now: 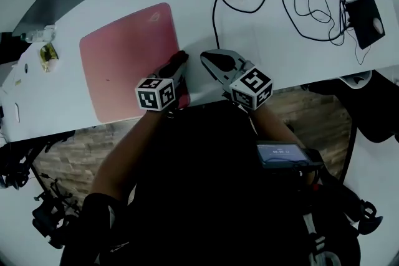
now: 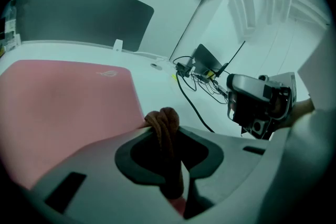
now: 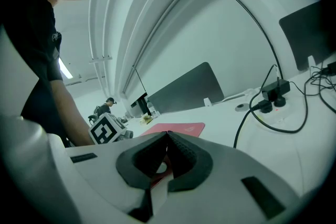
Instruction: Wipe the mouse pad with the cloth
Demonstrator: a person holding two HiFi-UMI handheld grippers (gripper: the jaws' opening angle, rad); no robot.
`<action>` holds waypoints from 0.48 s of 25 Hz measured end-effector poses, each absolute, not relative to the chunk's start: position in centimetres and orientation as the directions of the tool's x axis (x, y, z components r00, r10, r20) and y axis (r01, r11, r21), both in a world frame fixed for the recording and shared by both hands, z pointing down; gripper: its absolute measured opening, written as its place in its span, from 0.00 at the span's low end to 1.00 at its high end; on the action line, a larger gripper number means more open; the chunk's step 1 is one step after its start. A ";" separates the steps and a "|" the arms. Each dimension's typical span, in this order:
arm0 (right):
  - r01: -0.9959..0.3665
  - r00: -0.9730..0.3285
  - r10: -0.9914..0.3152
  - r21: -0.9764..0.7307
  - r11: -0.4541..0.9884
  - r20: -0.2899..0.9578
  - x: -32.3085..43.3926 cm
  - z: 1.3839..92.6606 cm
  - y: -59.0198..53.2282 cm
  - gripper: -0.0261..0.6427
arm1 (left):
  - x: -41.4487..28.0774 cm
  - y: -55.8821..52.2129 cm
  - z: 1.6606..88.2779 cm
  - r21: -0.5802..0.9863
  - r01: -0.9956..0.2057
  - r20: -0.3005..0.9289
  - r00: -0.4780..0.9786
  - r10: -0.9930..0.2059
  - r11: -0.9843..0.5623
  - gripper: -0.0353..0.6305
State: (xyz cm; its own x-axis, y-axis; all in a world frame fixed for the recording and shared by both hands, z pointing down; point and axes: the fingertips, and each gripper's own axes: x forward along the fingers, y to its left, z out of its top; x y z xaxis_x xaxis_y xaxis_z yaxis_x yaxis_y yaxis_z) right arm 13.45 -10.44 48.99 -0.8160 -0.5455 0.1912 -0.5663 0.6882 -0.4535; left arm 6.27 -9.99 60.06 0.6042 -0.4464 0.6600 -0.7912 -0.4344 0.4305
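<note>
Surface: long white desk (image 1: 187, 3), wood-pattern floor (image 1: 81, 146) below its front edge, grey partition panel (image 2: 79, 18) behind.

Item: pink rectangular mouse pad (image 1: 128, 59), flat on the desk's left part, its near edge close to the desk front.

Left gripper (image 1: 176, 68): jaws clamped on a bunched brown cloth (image 2: 164, 120), at the pad's right edge.

Right gripper (image 3: 167, 136): jaws closed together, nothing between, over bare desk just right of the pad.

Tangled black cables (image 1: 299, 3): far right, well apart from the pad.
</note>
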 end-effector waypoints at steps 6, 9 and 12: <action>-0.535 -0.838 -0.512 -0.460 0.708 0.187 14.2 49.2 -10.5 0.08 | 10.0 -9.6 59.7 0.519 -0.725 0.614 0.685 -0.392 -0.453 0.18; -0.524 -0.845 -0.506 -0.459 0.717 0.174 14.7 48.9 -10.8 0.08 | 11.4 -10.0 58.8 0.555 -0.692 0.566 0.721 -0.400 -0.461 0.18; -0.524 -0.843 -0.514 -0.462 0.715 0.160 15.2 48.6 -11.5 0.08 | 11.0 -11.6 58.1 0.550 -0.704 0.548 0.710 -0.441 -0.450 0.18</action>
